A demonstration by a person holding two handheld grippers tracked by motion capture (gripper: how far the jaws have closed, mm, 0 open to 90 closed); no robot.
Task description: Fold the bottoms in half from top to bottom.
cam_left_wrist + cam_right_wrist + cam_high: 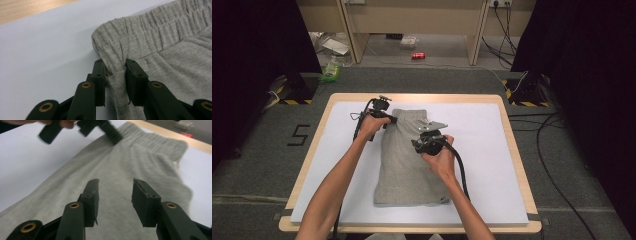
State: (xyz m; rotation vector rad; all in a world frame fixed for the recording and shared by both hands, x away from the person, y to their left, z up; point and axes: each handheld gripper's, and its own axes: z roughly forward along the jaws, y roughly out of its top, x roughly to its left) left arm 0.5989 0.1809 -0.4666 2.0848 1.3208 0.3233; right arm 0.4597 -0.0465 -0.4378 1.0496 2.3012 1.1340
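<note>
the grey sweatpants (409,160) are lying folded lengthwise on the white sheet (337,150) that is covering the wooden table (512,135), with the gathered elastic waistband (412,116) pointing toward the far edge and the leg ends lying near the person's side; a small dark mark is showing at the near right corner of the fabric; the left gripper (388,119) is pinching the near-left corner of the waistband, and in the left gripper view its jaws are pressing a bunched fold of the ribbed waistband (152,32) between them, the cloth puckering at the pads (100,72); the left hand (371,126) is resting just beside the garment's left edge; the right gripper (428,140) is hovering over the upper right part of the sweatpants, held by the right hand (442,157), its cable trailing back along the forearm; in the right gripper view its jaws are standing spread apart above the grey fabric (117,170) with nothing between them, and the left gripper (110,130) is showing blurred at the waistband farther off; beyond the table, on the floor, a red can (418,55) is lying near a wooden desk's legs, and a green packet (331,72) is sitting at the far left; no container is holding any part of the garment.
</note>
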